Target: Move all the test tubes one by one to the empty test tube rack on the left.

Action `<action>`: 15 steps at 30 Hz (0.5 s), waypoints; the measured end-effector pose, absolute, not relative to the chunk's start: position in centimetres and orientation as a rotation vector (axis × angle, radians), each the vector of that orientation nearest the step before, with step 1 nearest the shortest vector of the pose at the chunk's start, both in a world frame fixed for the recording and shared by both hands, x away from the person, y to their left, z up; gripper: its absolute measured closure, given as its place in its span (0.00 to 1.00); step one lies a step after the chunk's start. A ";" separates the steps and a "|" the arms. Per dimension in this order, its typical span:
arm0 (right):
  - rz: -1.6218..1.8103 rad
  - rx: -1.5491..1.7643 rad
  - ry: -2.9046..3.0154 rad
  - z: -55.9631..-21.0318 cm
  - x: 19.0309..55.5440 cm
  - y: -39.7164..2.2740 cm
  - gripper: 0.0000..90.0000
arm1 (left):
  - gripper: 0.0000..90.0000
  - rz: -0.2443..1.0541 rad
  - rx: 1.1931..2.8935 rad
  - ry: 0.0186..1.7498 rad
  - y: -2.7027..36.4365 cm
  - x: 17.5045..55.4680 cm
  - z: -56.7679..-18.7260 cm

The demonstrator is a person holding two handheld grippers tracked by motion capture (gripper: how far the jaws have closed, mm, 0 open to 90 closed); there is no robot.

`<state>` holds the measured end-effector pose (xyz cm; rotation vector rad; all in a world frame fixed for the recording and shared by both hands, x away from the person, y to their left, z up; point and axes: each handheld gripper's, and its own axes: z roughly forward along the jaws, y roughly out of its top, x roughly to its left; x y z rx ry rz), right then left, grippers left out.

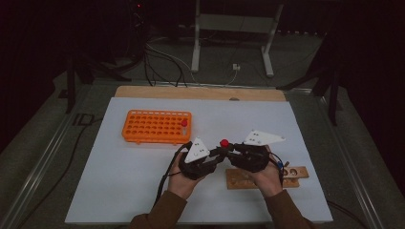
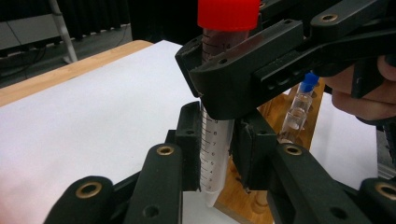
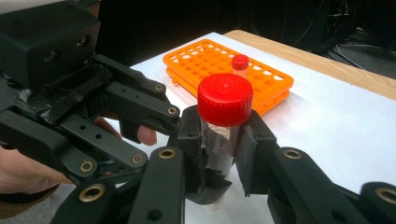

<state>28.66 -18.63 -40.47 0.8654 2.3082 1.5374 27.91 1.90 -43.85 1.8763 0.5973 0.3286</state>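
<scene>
Both tongs clamp one red-capped tube [image 2: 215, 140] above the table [image 1: 143, 181]: right tongs [image 3: 219, 140] just under the cap, left tongs [image 2: 215, 154] lower down. One tube [image 1: 184, 123] already sits in the orange rack [image 1: 143, 125]; this one's still mid-handover, I'd say

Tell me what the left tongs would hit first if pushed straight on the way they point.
The left tongs, shut on the red-capped tube, face the right tongs gripping it higher up. Those come first, probably; the wooden rack lies just beyond.
</scene>
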 end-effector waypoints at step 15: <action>1.618 0.846 2.287 -40.4 28.6 -20.1 0.50 | 0.83 0.355 1.873 0.634 2.6 28.3 -44.1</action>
